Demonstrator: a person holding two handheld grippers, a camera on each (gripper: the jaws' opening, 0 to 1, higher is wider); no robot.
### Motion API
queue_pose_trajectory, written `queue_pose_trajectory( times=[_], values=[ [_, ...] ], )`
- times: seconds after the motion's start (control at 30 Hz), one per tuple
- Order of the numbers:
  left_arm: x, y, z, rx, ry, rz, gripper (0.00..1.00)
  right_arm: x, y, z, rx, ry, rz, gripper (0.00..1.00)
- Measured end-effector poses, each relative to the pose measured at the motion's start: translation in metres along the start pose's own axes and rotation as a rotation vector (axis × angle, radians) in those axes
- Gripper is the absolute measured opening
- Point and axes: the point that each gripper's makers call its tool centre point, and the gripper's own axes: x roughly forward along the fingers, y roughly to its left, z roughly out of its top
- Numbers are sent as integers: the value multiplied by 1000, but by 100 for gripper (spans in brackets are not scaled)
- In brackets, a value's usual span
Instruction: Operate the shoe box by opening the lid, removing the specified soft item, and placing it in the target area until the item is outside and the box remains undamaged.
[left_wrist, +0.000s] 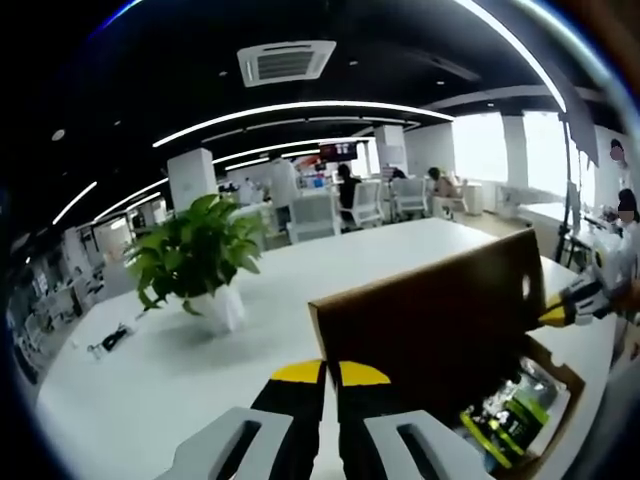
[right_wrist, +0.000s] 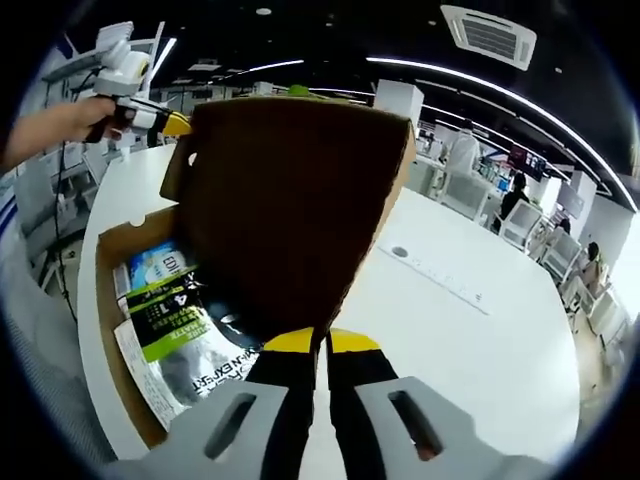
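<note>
Looking across a white table (left_wrist: 150, 390) at a brown cardboard shoe box (right_wrist: 105, 300), already open, with its brown cardboard lid (right_wrist: 300, 200) propped up steeply. Spotting the soft item inside, still not out: a crinkly plastic packet with a green and black label (right_wrist: 175, 320), lying among other packets on the box floor, just beside the raised lid.

Finding the left claw (left_wrist: 330, 378) pressed together, yellow tips right at one lower corner of the lid. Finding the right claw (right_wrist: 322, 345) pressed together too, tips meeting the lid's edge at the other end. Cannot tell whether either actually pinches cardboard or merely rests against it.

Watching for trouble now. Letting go to reach in could drop the lid back over the packets. Pushing the lid further back risks creasing or tearing the hinge fold, and that spoils the box. Grabbing the slick packet by a loose corner could let it slip, or drag a neighbour out with it. Also worth minding the leafy green plant in a white pot (left_wrist: 205, 260), standing well apart on the table, when choosing a landing spot.
</note>
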Motion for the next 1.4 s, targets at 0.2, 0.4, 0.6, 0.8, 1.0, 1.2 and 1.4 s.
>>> queue_pose_trajectory(
  times=[0.2, 0.4, 0.6, 0.8, 1.0, 1.2, 1.4],
  values=[
    [2, -1, -5, 21, 17, -8, 6, 1, -1, 0, -12, -1, 1, 1],
    [3, -2, -17, 15, 42, -6, 11, 2, -2, 0, -18, 1, 2, 1],
    [3, -12, -38, 7, 81, -26, 11, 3, -3, 1, -20, 3, 7, 1],
    [3, -13, -51, -8, 103, -27, 11, 7, -5, 2, -25, 4, 11, 1],
    [3, -13, -65, -20, 129, -27, 10, 9, -7, 4, -28, 4, 11, 1],
    [8, -10, -74, -32, 154, -27, 7, 13, -9, 5, -32, 6, 14, 1],
    [9, -12, -79, -44, 167, -26, 6, 16, -12, 5, -33, 9, 18, 2]
  ],
)
